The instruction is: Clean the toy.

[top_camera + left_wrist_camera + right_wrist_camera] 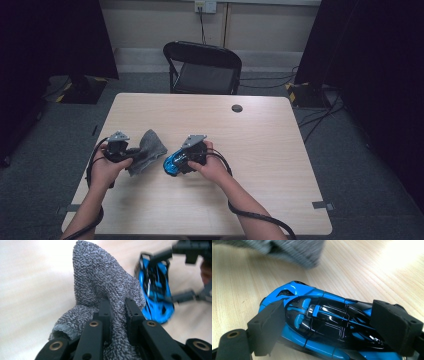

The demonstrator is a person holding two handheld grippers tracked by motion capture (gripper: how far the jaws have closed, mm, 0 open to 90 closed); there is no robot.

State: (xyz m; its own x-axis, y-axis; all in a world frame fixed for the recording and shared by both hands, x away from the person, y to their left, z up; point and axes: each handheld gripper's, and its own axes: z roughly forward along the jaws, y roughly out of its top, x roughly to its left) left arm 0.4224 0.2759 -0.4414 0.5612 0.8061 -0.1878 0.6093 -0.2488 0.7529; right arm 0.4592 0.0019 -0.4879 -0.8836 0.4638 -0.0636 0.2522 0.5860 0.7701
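You are holding the left gripper [131, 153] low over the near left part of the table [260, 150], forearm coming in from the bottom edge, its jaws pinching tight on a grey cloth [100, 290] that is bunching up between them. Your right gripper [176, 165] is sitting just beside it, jaws standing wide and pressing on the two ends of a blue toy car [322, 322] resting on the wood. Cloth and car are lying close together, well in from every edge; the table's far and right parts are giving you bare wood.
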